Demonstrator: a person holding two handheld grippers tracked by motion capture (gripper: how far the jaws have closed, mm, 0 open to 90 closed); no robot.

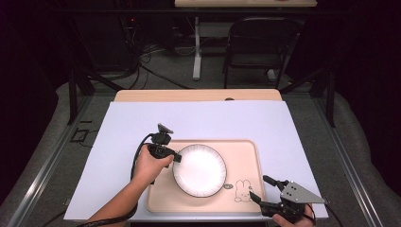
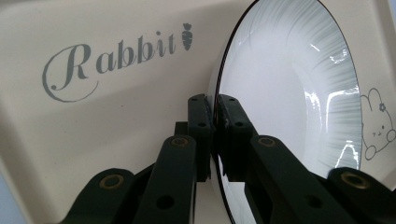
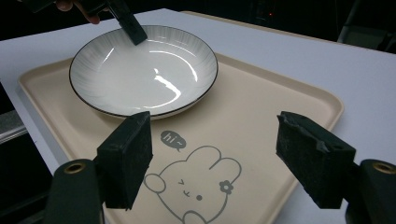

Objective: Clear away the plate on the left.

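A white plate [image 1: 199, 169] with a thin dark rim rests on the beige tray [image 1: 246, 151] in the high view. My left gripper [image 1: 178, 156] is shut on the plate's left rim; in the left gripper view its pads [image 2: 200, 116] pinch the plate [image 2: 289, 88] edge against the tray [image 2: 93, 126]. My right gripper [image 1: 261, 188] hovers open at the tray's front right corner, nothing between its fingers. In the right gripper view its gripper [image 3: 215, 163] frames the rabbit drawing, with the plate [image 3: 144, 70] beyond on the tray [image 3: 261, 107].
The tray lies on a pale sheet [image 1: 198, 118] covering the table. A dark folding chair [image 1: 257, 45] and a table leg [image 1: 196, 47] stand on the floor behind. The table's front edge runs just under my right gripper.
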